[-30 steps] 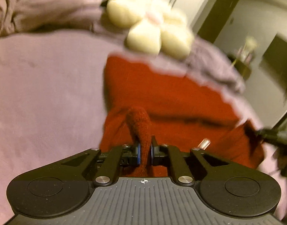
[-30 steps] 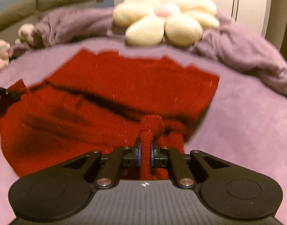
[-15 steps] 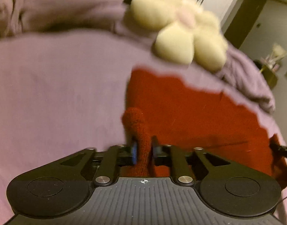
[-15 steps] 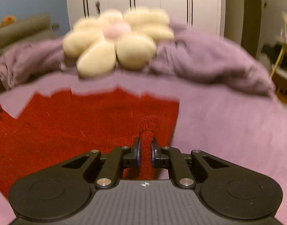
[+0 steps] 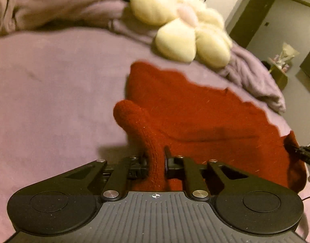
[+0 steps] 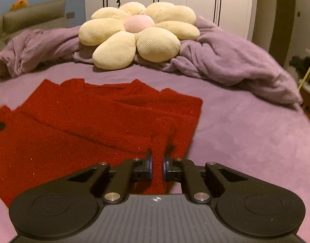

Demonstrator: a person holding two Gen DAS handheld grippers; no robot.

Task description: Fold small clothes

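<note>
A red knit (image 6: 94, 125) on the bed (image 6: 246, 137) was gripped by left tongs (image 5: 156, 162) and right tongs (image 6: 157, 163), both just reclosed on its folds.

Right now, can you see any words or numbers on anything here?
No readable text anywhere.
Red knit garment: no label or tag showing.
Flower-shaped cushion: plain, no writing.
Each gripper body has only a small round crosshair mark, not a letter or number.

We see the red knit garment (image 6: 90, 125) now flattened on the bed, its raised fold gone. Both grippers' jaws just reclosed on pinched knit (briefly loosened).
</note>
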